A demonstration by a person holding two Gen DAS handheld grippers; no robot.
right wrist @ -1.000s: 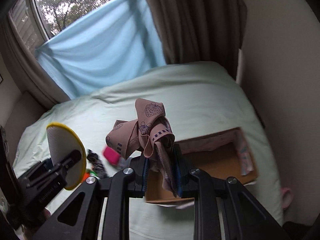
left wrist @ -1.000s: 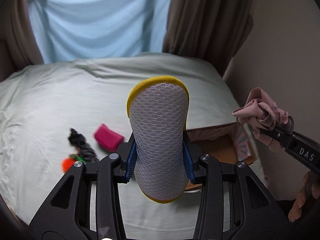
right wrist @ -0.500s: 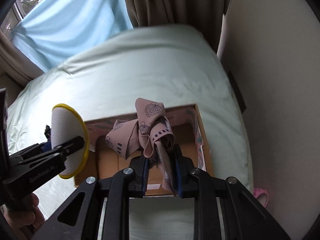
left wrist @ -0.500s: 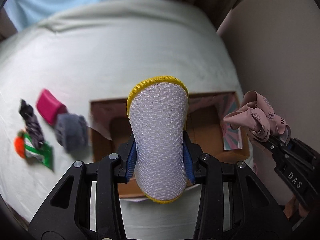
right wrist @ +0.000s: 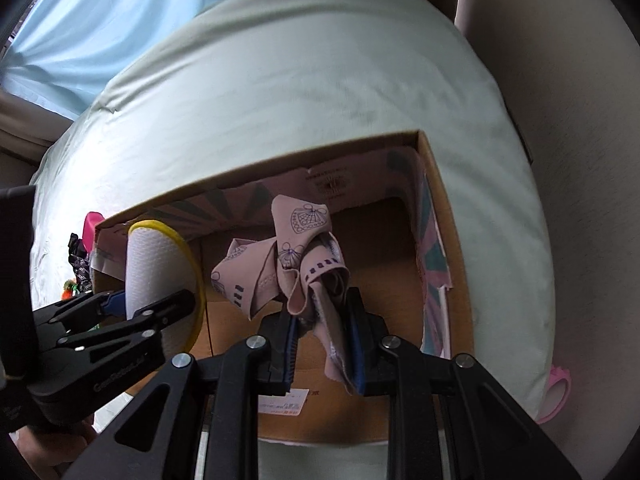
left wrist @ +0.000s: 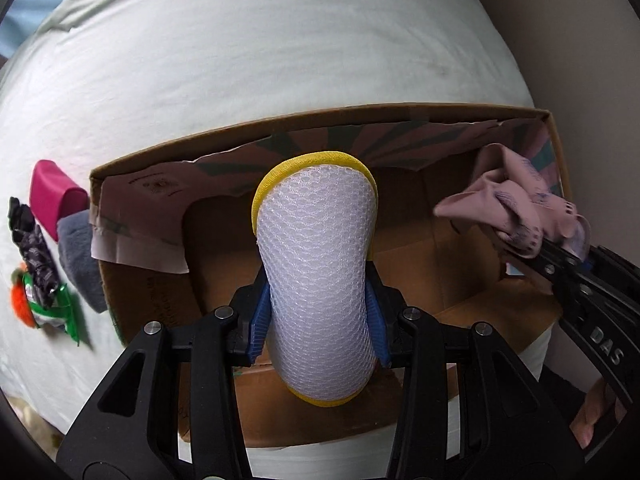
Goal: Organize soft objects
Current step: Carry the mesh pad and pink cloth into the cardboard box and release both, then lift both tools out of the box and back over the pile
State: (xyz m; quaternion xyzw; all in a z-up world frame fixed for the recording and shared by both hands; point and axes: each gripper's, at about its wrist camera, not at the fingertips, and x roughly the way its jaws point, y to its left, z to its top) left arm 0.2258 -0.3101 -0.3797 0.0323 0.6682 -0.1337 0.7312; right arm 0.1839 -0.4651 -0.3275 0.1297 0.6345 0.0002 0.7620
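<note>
My left gripper point(left wrist: 318, 312) clamps the mesh sponge point(left wrist: 316, 276); my right gripper point(right wrist: 322, 336) pinches the pink cloth point(right wrist: 296, 264), both above the cardboard box point(left wrist: 320, 120) mid-frame.

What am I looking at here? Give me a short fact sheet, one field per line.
Setting: bed with pale sheet
Container: open cardboard box on the bed
Left hand-held gripper: shut on a white mesh sponge with yellow rim, above the box
Right hand-held gripper: shut on a pink patterned cloth, above the box
Outside the box: magenta item, grey fabric, dark and orange-green bits
</note>
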